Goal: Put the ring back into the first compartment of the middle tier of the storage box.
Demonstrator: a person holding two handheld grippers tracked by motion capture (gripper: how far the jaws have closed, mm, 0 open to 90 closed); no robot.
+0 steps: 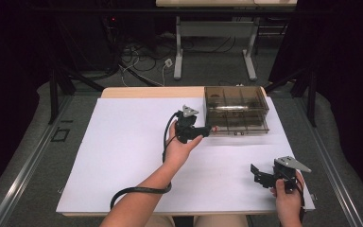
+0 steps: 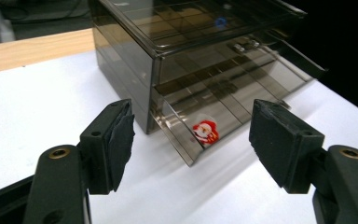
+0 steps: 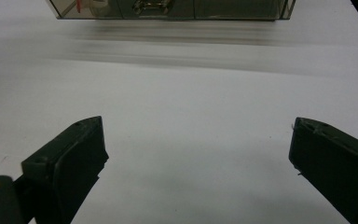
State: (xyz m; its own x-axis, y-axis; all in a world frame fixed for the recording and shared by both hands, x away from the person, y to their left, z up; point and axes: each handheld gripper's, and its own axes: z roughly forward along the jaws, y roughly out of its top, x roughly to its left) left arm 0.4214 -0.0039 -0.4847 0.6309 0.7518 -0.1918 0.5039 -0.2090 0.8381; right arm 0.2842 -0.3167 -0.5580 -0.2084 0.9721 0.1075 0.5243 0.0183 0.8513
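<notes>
A smoked clear drawer box stands at the back right of the white table top. Its lower drawer is pulled out, and a small red and white Santa figure lies in the drawer's front left corner, seen as a red dot from above. My left gripper is open just in front of that corner, its jaws on either side of the figure's line of sight and holding nothing. My right gripper is open near the front right of the table, with bare table between its jaws.
A small blue item lies in the upper drawer. The white sheet covers the table, with a wooden strip at the back edge. Beyond stand a table's legs and floor cables. The box front is ahead of the right gripper.
</notes>
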